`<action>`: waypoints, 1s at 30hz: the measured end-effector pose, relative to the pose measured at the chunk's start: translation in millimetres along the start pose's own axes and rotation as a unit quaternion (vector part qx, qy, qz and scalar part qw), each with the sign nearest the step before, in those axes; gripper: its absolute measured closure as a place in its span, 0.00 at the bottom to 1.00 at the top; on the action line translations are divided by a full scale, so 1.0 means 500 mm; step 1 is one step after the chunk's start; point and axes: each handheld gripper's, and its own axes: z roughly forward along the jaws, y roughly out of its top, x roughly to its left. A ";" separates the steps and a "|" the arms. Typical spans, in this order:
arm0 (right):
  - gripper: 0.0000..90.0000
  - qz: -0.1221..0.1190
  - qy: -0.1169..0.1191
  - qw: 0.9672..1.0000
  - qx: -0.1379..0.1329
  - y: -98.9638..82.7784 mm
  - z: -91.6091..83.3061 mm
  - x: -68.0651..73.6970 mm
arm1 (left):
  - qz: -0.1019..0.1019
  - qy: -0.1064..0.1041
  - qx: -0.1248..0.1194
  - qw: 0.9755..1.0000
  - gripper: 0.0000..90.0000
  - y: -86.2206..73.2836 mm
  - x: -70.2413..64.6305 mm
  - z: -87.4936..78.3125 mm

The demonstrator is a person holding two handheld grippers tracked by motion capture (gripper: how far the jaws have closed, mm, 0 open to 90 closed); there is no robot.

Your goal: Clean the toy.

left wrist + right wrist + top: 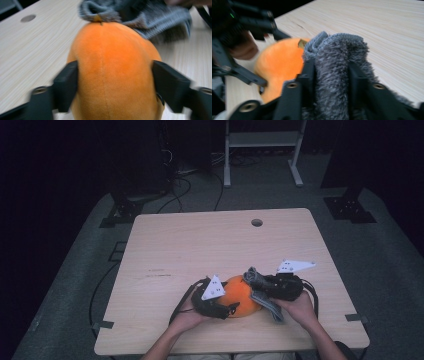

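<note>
A round orange plush toy (241,296) lies near the table's front edge, between both hands. My left gripper (231,309) comes at it from the left. In the left gripper view its two black jaws press the sides of the orange plush toy (112,75), so my left gripper (115,85) is shut on it. A grey fuzzy cloth (265,302) drapes over the toy's right end. My right gripper (331,75) is shut on a bunched fold of the grey fuzzy cloth (334,65), with the orange plush toy (279,65) just beyond. The cloth's edge (140,15) touches the toy's top.
The light wooden table (200,240) has a round cable hole (256,222) near its far edge. Behind the table a white metal stand (262,140) and dark cables lie on the grey floor. Black stand feet (350,210) flank the table.
</note>
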 end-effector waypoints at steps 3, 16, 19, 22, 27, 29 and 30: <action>0.81 -0.006 -0.005 1.000 0.000 -0.002 -0.005 0.003 | -0.043 -0.005 0.011 0.999 0.11 -0.003 0.017 0.008; 0.84 -0.010 -0.025 0.999 -0.032 0.016 -0.011 0.001 | 0.093 0.048 -0.013 0.994 0.35 -0.004 -0.013 -0.001; 0.85 0.004 -0.024 0.999 -0.030 0.013 -0.017 -0.009 | 0.097 0.041 -0.014 0.994 0.35 -0.007 -0.012 -0.003; 0.85 -0.019 0.008 0.998 -0.057 0.032 -0.021 0.023 | 0.113 0.036 -0.016 0.993 0.36 -0.007 -0.018 -0.001; 0.85 -0.039 -0.004 0.999 -0.031 0.036 -0.006 0.027 | 0.103 0.038 -0.015 0.994 0.30 -0.007 -0.018 -0.001; 0.85 -0.037 -0.006 0.999 -0.020 0.029 -0.003 0.020 | 0.059 0.029 -0.024 0.998 0.16 -0.007 -0.005 -0.002; 0.85 -0.036 -0.008 0.999 -0.022 0.026 -0.004 0.019 | 0.039 0.024 -0.021 0.999 0.16 -0.007 0.003 -0.003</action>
